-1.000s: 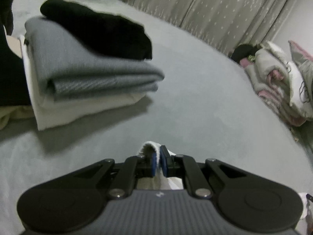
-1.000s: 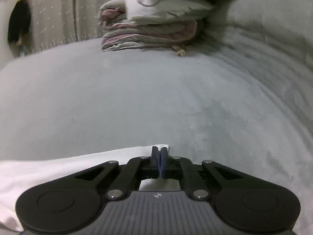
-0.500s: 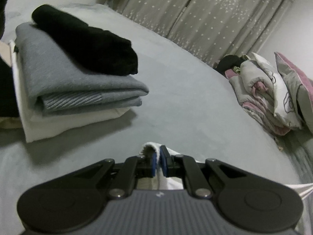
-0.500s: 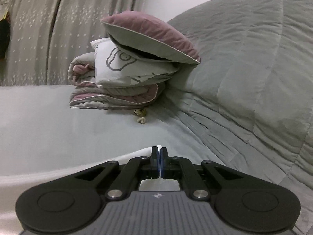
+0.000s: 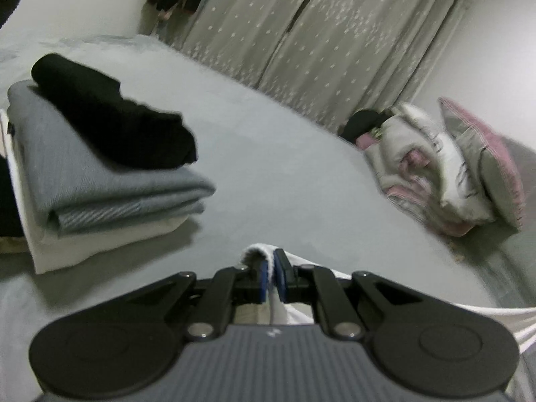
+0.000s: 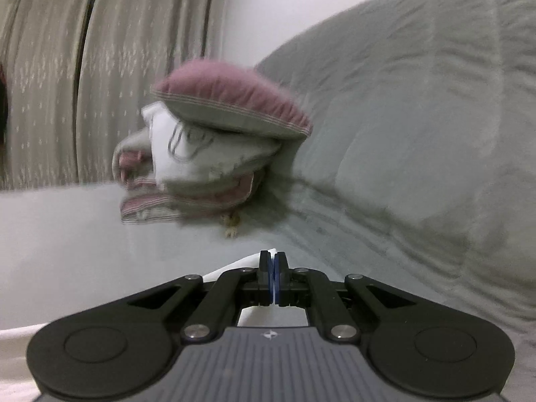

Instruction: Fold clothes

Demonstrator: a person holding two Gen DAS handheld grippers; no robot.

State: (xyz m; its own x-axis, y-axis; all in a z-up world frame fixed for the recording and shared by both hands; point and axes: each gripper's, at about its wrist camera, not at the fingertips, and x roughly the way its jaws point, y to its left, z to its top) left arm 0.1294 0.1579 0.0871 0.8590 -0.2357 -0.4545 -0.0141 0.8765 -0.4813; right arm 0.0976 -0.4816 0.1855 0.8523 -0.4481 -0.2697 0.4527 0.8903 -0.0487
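A white garment [image 5: 258, 251] is pinched between the blue pads of my left gripper [image 5: 272, 261], which is shut on a bunched edge of it; the cloth trails off to the right [image 5: 485, 311]. My right gripper [image 6: 273, 263] is shut on another edge of the same white garment [image 6: 238, 264], which hangs away to the lower left. Both grippers are lifted above the grey bed [image 5: 284, 154]. A stack of folded clothes [image 5: 100, 174] lies at the left: black on top, grey in the middle, white beneath.
Folded pink and grey bedding with a pink pillow [image 6: 231, 107] on top sits at the bed's far side, against a quilted grey headboard [image 6: 418, 134]. Patterned curtains [image 5: 318, 33] hang behind. A dark item [image 5: 365, 120] lies by the bedding.
Both grippers have risen with the white garment, the right one much more; its view swung up from the bed surface to the pillow pile and headboard. The left view tilted up slightly.
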